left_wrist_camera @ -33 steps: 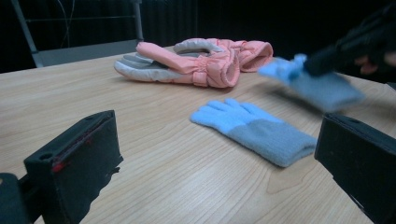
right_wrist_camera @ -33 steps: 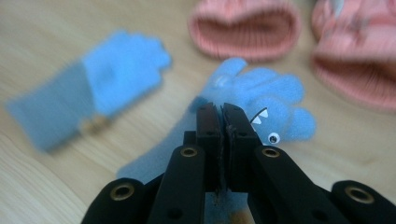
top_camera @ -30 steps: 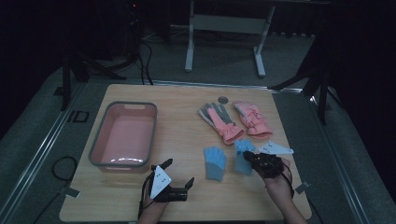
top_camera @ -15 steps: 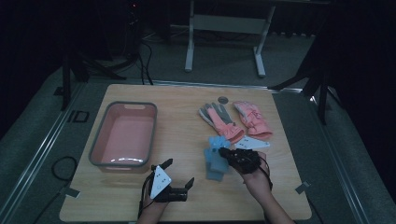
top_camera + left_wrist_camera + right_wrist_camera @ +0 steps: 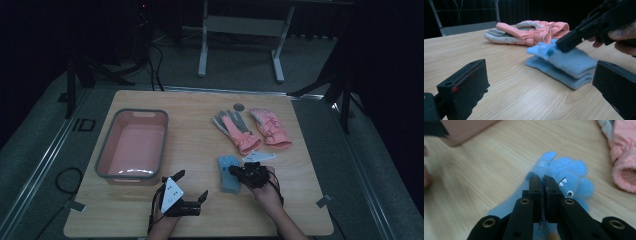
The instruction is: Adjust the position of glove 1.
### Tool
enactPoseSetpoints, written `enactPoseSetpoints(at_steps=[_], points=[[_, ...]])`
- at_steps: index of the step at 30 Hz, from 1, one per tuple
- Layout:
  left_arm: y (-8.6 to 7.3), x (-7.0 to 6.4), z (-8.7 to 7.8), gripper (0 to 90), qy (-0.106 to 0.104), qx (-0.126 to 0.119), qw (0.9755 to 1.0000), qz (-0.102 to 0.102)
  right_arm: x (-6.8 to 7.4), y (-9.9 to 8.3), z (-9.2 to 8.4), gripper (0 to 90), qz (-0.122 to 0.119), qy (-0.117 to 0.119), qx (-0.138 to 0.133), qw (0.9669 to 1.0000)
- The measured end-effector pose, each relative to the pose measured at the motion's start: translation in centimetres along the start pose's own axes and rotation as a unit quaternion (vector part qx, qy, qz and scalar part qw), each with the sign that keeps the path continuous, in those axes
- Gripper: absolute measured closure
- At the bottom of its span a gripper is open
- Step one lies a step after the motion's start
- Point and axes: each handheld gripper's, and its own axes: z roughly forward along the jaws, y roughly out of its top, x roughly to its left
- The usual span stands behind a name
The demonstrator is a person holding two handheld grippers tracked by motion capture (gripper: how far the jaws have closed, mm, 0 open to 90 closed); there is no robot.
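1. Two blue gloves (image 5: 229,172) lie stacked on the tabletop (image 5: 200,135), near the pink gloves (image 5: 252,129).
2. Right tool (image 5: 234,171) pinches the top blue glove, jaws nearly shut, likely to carry it.
3. Left tool (image 5: 191,189) rests nearby, wide open, empty.

Light wood worktop (image 5: 200,130): pink tub (image 5: 132,145) at left, two pink-and-grey gloves (image 5: 252,129) side by side toward the far right, blue gloves (image 5: 229,172) near the front edge.

Basin (image 5: 131,145) left, glove pair (image 5: 252,129) right, mittens (image 5: 229,172) nearer.
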Motion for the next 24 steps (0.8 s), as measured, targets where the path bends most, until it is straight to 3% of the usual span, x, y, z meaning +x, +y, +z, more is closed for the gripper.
enactPoseSetpoints(at_steps=[7, 14, 19, 24], points=[[0.0, 0.0, 0.0, 0.3, -0.001, 0.000, 1.0000, 0.000, -0.4, -0.8, 1.3, 85.1, 0.004, 0.008, 0.022, 0.9997], [0.0, 0.0, 0.0, 0.3, -0.001, 0.001, 1.0000, 0.001, -0.6, -1.5, 1.9, 84.0, 0.002, -0.005, 0.036, 0.9993], [0.0, 0.0, 0.0, 0.3, -0.001, 0.001, 1.0000, 0.004, -1.1, -1.6, 2.0, 83.1, -0.008, 0.021, 0.037, 0.9991], [0.0, 0.0, 0.0, 0.3, -0.001, 0.001, 1.0000, 0.003, -0.8, -1.4, 2.3, 82.9, -0.042, 0.043, 0.038, 0.9975]])
